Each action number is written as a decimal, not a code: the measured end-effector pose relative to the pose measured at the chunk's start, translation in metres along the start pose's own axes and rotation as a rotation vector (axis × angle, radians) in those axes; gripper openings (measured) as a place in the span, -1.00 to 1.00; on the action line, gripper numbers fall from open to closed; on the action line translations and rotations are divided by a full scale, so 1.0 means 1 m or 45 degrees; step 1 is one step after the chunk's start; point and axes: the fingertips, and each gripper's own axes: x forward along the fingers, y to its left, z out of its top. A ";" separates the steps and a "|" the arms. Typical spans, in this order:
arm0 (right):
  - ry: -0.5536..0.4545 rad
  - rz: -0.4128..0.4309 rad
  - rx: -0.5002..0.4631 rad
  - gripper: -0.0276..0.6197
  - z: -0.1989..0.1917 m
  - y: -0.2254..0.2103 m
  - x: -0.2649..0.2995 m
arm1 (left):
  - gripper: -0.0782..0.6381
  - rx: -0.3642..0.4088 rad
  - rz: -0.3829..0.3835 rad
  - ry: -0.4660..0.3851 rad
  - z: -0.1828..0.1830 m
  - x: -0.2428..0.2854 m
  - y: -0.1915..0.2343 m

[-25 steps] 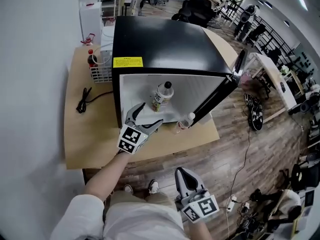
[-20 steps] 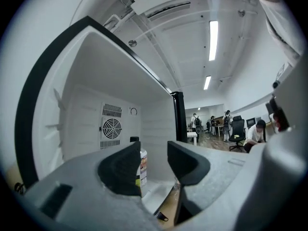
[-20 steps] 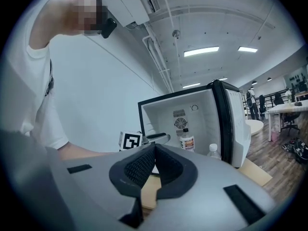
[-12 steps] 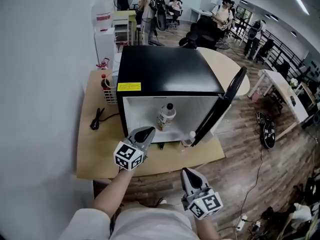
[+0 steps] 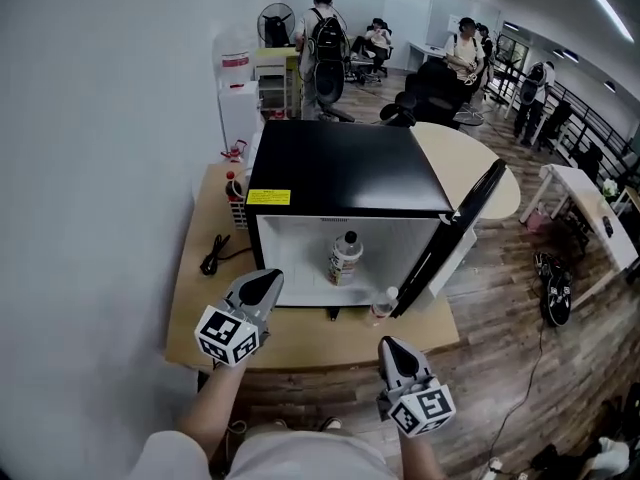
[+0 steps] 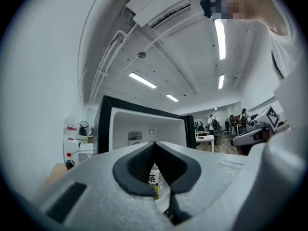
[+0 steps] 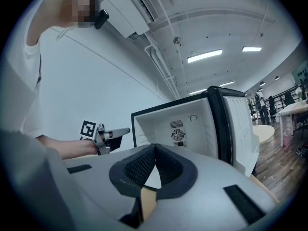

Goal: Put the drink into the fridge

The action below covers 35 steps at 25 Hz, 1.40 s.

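Backs left gripper point(image 5: 266, 280) away, fingers pressed together, empty; leaves pale plastic drink bottle point(image 5: 345, 258) inside black fridge point(image 5: 340, 173): placement apparently done.

Black cable point(image 5: 212, 260) on wooden table point(image 5: 190, 318); fan point(image 5: 272, 20) far behind.

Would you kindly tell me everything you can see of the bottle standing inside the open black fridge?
The pale plastic drink bottle stands upright on the white floor of the small black fridge, near the middle of the compartment. It has a dark cap and a light label with a yellow-green band low down; the print is too small to read. The fridge door is open, and nothing but the floor touches the bottle.
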 end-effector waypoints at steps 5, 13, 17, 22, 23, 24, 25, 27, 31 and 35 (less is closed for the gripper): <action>-0.005 -0.021 -0.040 -0.91 0.009 -0.014 -0.001 | -0.74 0.062 0.119 -0.037 0.023 -0.037 0.008; -0.028 -0.080 -0.065 -0.91 0.025 -0.033 -0.009 | -0.74 0.036 0.278 -0.133 0.046 -0.088 0.023; -0.037 -0.109 -0.067 -0.91 0.030 -0.039 -0.014 | -0.73 0.025 0.305 -0.148 0.045 -0.108 0.020; -0.052 -0.130 -0.078 -0.91 0.038 -0.040 -0.015 | -0.74 0.012 0.362 -0.152 0.038 -0.133 0.023; -0.052 -0.133 -0.080 -0.91 0.039 -0.041 -0.016 | -0.74 0.011 0.377 -0.141 0.034 -0.138 0.025; -0.051 -0.136 -0.082 -0.91 0.039 -0.041 -0.017 | -0.74 0.010 0.394 -0.127 0.030 -0.143 0.029; -0.050 -0.140 -0.084 -0.91 0.040 -0.041 -0.018 | -0.74 0.006 0.412 -0.111 0.026 -0.148 0.032; -0.053 -0.150 -0.086 -0.91 0.041 -0.041 -0.021 | -0.74 0.002 0.432 -0.090 0.021 -0.156 0.036; -0.051 -0.168 -0.094 -0.91 0.043 -0.040 -0.025 | -0.74 -0.004 0.433 -0.092 0.019 -0.162 0.033; -0.037 -0.172 -0.092 -0.91 0.041 -0.036 -0.026 | -0.74 -0.003 0.423 -0.125 0.027 -0.161 0.031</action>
